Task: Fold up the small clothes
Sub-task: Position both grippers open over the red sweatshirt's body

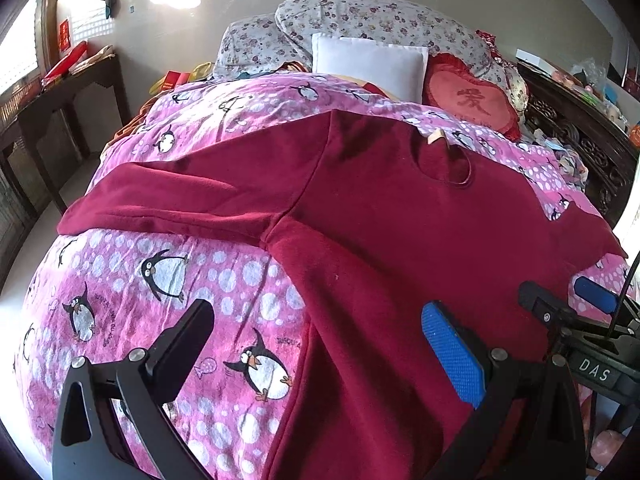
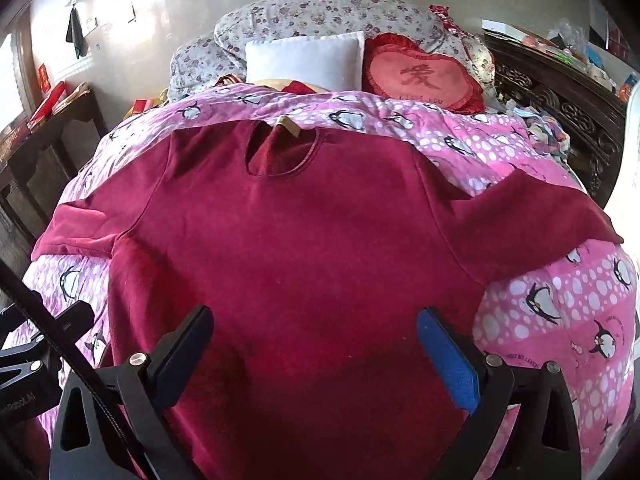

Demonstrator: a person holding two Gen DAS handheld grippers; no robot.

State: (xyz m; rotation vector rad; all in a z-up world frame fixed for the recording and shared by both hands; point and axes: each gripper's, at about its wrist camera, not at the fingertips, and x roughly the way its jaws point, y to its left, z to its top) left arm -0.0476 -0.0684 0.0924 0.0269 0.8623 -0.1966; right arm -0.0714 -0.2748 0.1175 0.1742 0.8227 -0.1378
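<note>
A dark red long-sleeved top [image 2: 304,248] lies spread flat on a pink penguin-print blanket [image 2: 560,304], neck hole away from me, both sleeves out to the sides. In the left wrist view the top [image 1: 400,216] fills the middle and right, its left sleeve stretching left. My left gripper [image 1: 320,328] is open and empty above the top's lower left edge. My right gripper [image 2: 316,340] is open and empty above the top's lower middle. The right gripper also shows in the left wrist view [image 1: 568,300].
A white pillow [image 2: 308,60], a red heart cushion [image 2: 424,76] and a floral quilt [image 2: 320,12] lie at the bed's head. A dark wooden table [image 1: 52,108] stands at the left. A carved headboard [image 2: 560,100] with clutter runs along the right.
</note>
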